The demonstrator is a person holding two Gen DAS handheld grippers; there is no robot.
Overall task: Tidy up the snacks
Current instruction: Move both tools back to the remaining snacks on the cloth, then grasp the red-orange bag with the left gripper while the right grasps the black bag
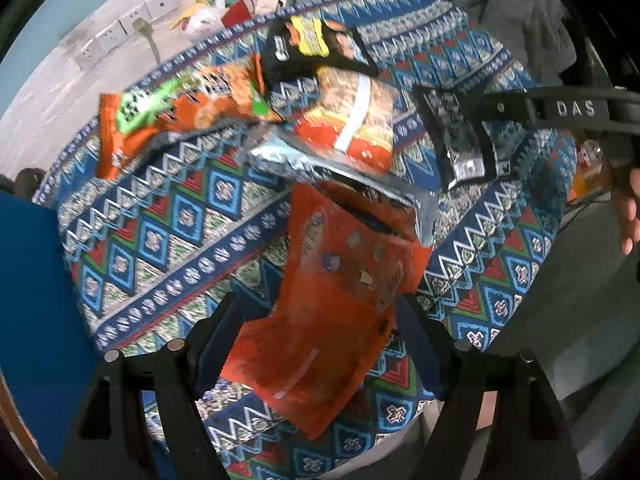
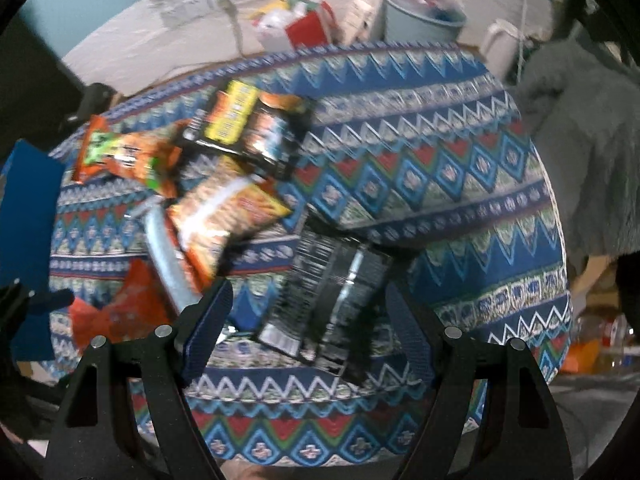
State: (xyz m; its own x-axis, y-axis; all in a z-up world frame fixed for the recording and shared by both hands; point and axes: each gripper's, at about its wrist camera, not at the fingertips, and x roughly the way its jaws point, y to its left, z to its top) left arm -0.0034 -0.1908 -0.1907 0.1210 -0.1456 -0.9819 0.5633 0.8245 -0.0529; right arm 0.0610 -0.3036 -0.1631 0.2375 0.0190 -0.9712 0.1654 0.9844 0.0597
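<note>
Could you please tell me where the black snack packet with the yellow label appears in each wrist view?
Left wrist: the black snack packet with the yellow label lies top centre, at the table's far side.
Right wrist: it lies upper left of centre.
Shared landmark: the orange packet with green print, just left of it.

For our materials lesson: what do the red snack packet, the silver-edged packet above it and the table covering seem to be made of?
Red snack packet: probably thin plastic film, glossy, with creases and streaky glare.
Silver-edged packet: likely metallised foil laminate; its turned-up edge is mirror-grey.
Table covering: seemingly woven fabric, matte, with a geometric pattern and no shine.
</note>
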